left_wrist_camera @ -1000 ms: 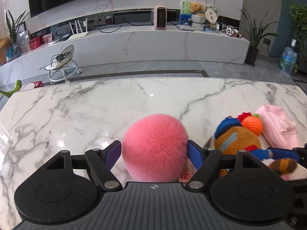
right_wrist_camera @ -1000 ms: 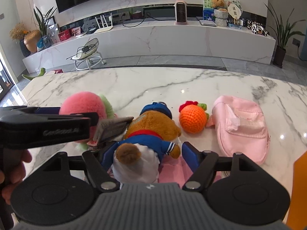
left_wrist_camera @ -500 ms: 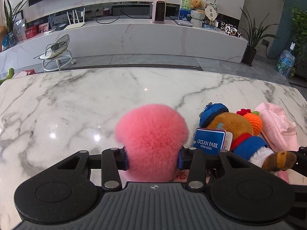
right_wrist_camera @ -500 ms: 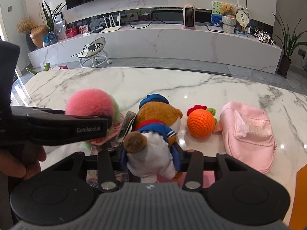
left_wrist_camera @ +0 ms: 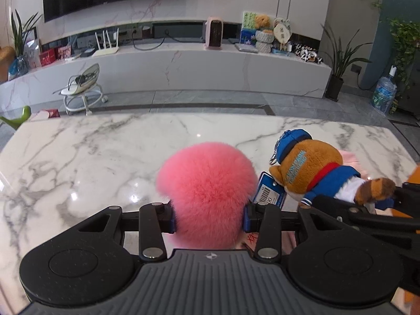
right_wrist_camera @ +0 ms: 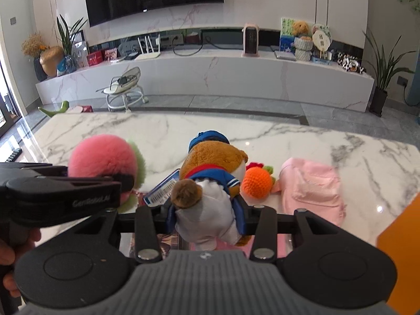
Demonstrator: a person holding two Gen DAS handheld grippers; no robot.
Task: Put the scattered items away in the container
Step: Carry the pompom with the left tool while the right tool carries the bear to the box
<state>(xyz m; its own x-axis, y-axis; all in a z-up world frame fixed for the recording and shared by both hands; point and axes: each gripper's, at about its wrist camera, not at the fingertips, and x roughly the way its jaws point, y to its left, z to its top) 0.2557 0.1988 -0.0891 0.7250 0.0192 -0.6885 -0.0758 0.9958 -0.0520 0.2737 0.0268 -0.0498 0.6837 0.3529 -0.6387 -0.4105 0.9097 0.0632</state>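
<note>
Both grippers have closed since 1 s ago, each on a toy, & both toys now sit higher vs the white grey-veined marble table (left_wrist_camera: 92,157). L gripper (left_wrist_camera: 208,216) pinches the fluffy round pink pompom toy (left_wrist_camera: 207,197) between its blue pads. R gripper (right_wrist_camera: 206,220) is clamped on the white-trousered lower body of the brown plush bear in blue sailor top & cap (right_wrist_camera: 212,168), its blue barcode tag (right_wrist_camera: 161,191) hanging just left of the jaws. Ahead & right of the R gripper, on the table: orange crochet ball w/ red & green tuft (right_wrist_camera: 256,183), touching a soft pink fabric pouch (right_wrist_camera: 312,189). Orange container edge (right_wrist_camera: 399,249) at far right, beside the R gripper.
</note>
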